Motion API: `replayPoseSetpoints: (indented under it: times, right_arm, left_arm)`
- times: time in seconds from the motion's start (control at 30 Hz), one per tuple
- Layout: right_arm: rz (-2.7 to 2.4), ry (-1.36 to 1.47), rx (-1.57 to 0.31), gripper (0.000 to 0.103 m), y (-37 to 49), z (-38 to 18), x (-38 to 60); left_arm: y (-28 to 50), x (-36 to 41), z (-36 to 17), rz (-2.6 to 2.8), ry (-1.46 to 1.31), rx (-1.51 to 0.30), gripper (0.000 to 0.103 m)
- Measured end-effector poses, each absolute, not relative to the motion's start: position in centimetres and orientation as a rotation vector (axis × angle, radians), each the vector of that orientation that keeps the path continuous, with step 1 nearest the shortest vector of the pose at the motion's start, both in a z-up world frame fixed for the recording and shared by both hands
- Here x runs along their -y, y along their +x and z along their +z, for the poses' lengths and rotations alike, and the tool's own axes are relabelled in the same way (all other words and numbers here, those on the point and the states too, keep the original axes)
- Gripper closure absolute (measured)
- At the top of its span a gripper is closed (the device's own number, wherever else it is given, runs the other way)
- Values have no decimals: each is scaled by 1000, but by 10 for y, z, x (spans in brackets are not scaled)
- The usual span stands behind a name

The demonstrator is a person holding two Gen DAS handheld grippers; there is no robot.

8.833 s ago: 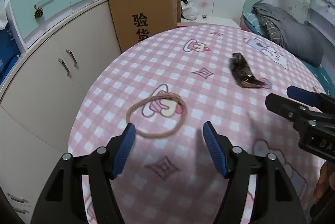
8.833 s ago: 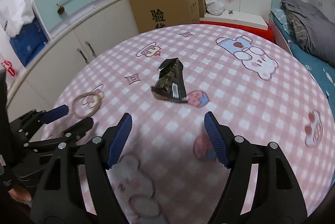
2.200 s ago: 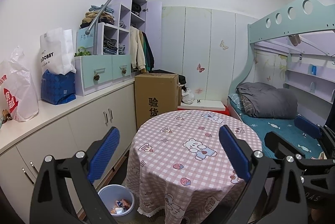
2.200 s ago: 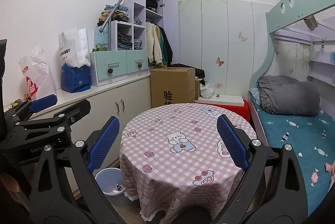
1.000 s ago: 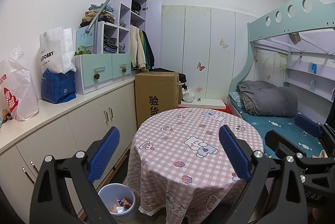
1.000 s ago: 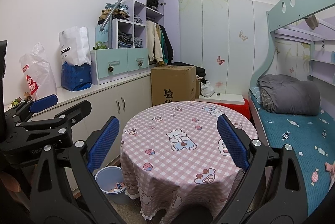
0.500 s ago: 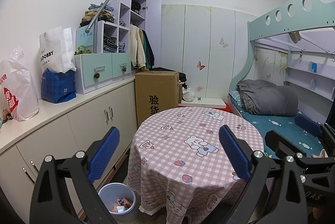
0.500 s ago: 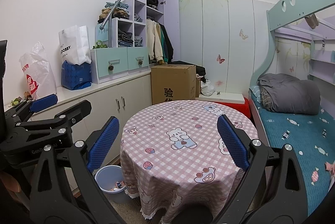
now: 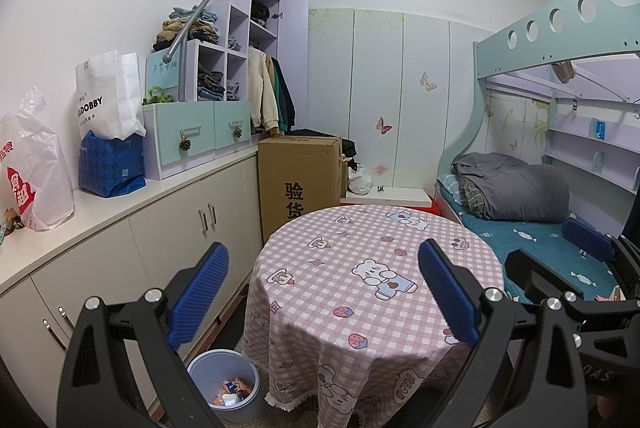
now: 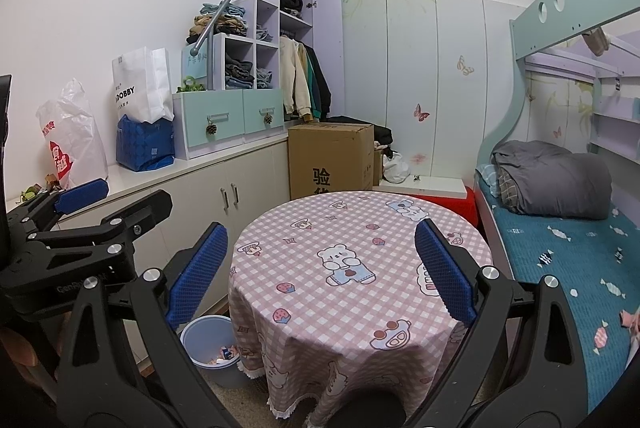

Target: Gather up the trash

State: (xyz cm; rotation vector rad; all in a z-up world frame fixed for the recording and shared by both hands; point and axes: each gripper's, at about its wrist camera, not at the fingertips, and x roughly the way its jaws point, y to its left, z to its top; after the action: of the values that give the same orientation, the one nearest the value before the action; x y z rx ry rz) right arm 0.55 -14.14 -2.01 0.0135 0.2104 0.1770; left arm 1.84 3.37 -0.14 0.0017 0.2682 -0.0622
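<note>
The left gripper [image 9: 322, 298] is spread wide with nothing between its blue pads [image 9: 199, 294], held up and back from the table [image 9: 360, 292] so that the pads frame the tabletop from a distance. The right gripper [image 10: 320, 274] is the same: jaws wide apart, empty, facing the table from well back. Each gripper also shows at the edge of the other's view, side by side, neither touching anything.

Taking the table as the landmark: its pink checked cloth shows only printed bears and strawberries, and no loose item can be made out on top in either view. The bin [image 9: 224, 386] stands on the floor just beside the table's left foot, against the cupboards [image 9: 192, 228]. Trash [image 9: 232, 390], coloured scraps and wrappers, lies inside the bin; what the pieces are is too small to tell. Behind the table stands a cardboard box [image 9: 300, 179], and to the table's right runs the bed [image 10: 568, 252] with a grey quilt.

By the look of it, the collecting is finished or very nearly so: the tabletop carries nothing to pick up, the trash sits in the bin, and both grippers are idle and away from the work. If anything remains, the next move calls for a scan of the floor around the table and bin for a stray piece, then lowering one open gripper over it. No such piece is visible from here, though the floor under the cloth is hidden.
</note>
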Motion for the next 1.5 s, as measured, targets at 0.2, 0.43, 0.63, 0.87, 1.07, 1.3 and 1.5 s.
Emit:
replayPoseSetpoints:
  times: [0.2,0.43,0.63,0.87,1.07,1.3,1.5]
  right_arm:
    - [179,13,-213,10,5,-26,144]
    - [180,13,-214,10,6,-24,143]
    - [179,13,-214,10,6,-24,143]
    - [179,12,-214,10,5,-24,142]
    - [180,13,-215,10,6,-23,143]
    - [180,12,-215,10,6,-23,143]
    - [182,12,-220,10,7,-24,142]
  left_arm:
    - [19,-35,-2,-63,2,-268,9]
    - [20,-37,-3,-62,3,-268,9]
    - [20,-37,-3,-62,2,-267,9]
    - [19,-37,-3,-60,3,-265,9]
    - [19,-38,-3,-61,4,-265,9]
    - [19,-37,-3,-60,4,-266,9]
    - [20,-37,-3,-56,5,-268,9]
